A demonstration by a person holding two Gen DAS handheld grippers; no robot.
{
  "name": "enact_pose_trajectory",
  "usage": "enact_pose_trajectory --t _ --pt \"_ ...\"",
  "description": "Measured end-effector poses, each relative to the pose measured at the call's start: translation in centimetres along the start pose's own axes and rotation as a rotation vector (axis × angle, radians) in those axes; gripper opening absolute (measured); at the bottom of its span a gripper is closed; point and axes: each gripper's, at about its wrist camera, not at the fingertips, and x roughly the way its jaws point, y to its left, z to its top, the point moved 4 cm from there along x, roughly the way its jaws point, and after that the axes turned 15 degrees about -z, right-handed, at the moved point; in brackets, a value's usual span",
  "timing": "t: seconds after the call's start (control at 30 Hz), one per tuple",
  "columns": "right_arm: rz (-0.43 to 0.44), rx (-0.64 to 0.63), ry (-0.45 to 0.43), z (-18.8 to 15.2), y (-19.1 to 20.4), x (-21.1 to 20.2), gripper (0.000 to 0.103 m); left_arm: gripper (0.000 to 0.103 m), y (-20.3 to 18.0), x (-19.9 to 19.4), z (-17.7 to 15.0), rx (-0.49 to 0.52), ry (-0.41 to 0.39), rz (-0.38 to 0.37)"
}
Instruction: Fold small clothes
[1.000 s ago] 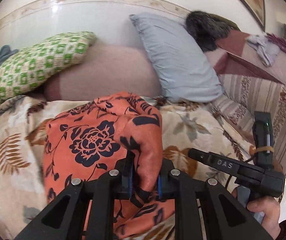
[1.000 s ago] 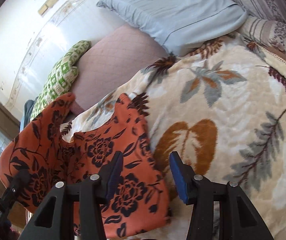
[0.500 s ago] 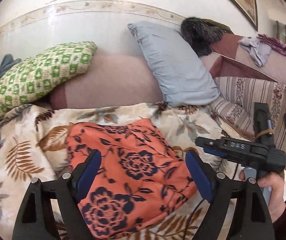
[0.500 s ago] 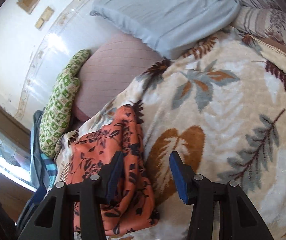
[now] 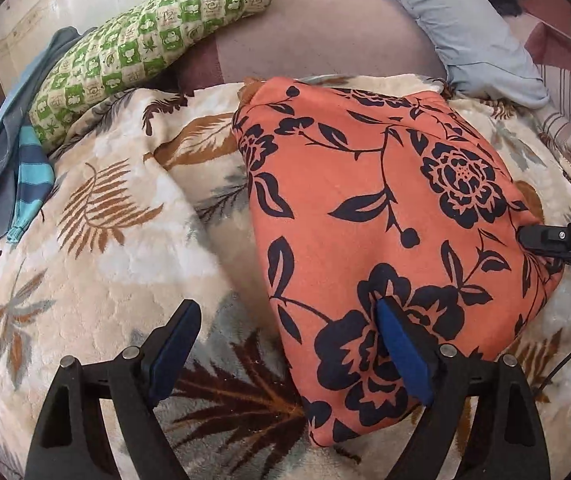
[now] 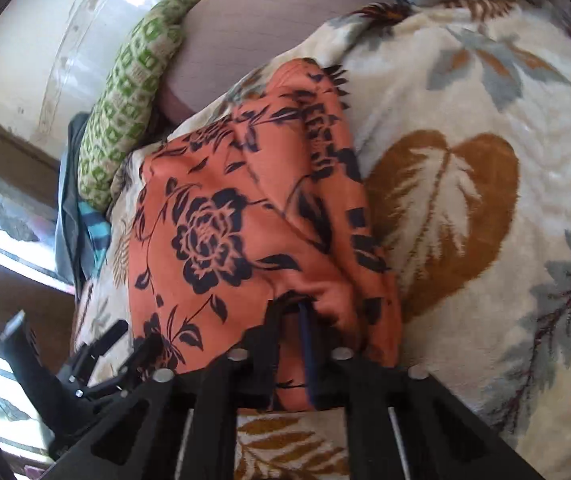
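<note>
Nearest in the left wrist view, the left gripper (image 5: 285,344) hangs over the blanket (image 5: 97,280) with its blue-padded fingers spread wide. One pad (image 5: 173,344) sits above bare blanket at about 7 o'clock; the other lies against the near edge of the cloth (image 5: 385,208) at about 5 o'clock, with nothing pinched between them.

The cloth, orange with black flowers, lies folded into a rough block on the blanket, filling the middle and the 3 o'clock side of that view. At its 3 o'clock edge the right gripper (image 5: 553,240) comes in from the side, its black tip touching the fabric.

In the right wrist view the right gripper (image 6: 305,332) has its jaws pressed together on a bunched fold of the cloth, the orange fabric puckered where it goes in. That bunch hides most of the pads; only a sliver of blue shows. The left gripper (image 6: 125,344) appears at about 8 o'clock there, just beside the cloth's edge.

Farther back, at 10 o'clock in the left wrist view, a green checked pillow (image 5: 145,36) leans on a pink bolster (image 5: 325,36). A striped teal garment (image 5: 29,172) lies at 9 o'clock under grey fabric. A pale blue pillow (image 5: 477,36) rests at 1 o'clock.
</note>
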Motion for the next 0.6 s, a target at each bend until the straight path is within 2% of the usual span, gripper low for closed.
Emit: enact_pose_trajectory --t 0.07,0.2,0.33,0.47,0.6 --pt "0.023 0.027 0.016 -0.1 -0.6 0.3 0.006 0.091 -0.7 0.0 0.3 0.052 0.026 0.044" --pt "-0.016 -0.004 -0.026 -0.5 0.1 0.1 0.006 0.091 -1.7 0.1 1.0 0.129 0.075 0.118" --pt "0.019 0.066 -0.035 -0.3 -0.4 -0.1 0.006 0.091 -1.4 0.5 1.5 0.094 0.147 0.112" --pt "0.049 0.131 -0.074 -1.0 -1.2 -0.3 0.006 0.093 -0.6 1.2 1.9 0.012 0.228 0.087" --pt "0.027 0.177 -0.082 -1.1 -1.2 -0.4 0.006 0.103 0.4 2.0 1.6 -0.058 0.249 0.079"
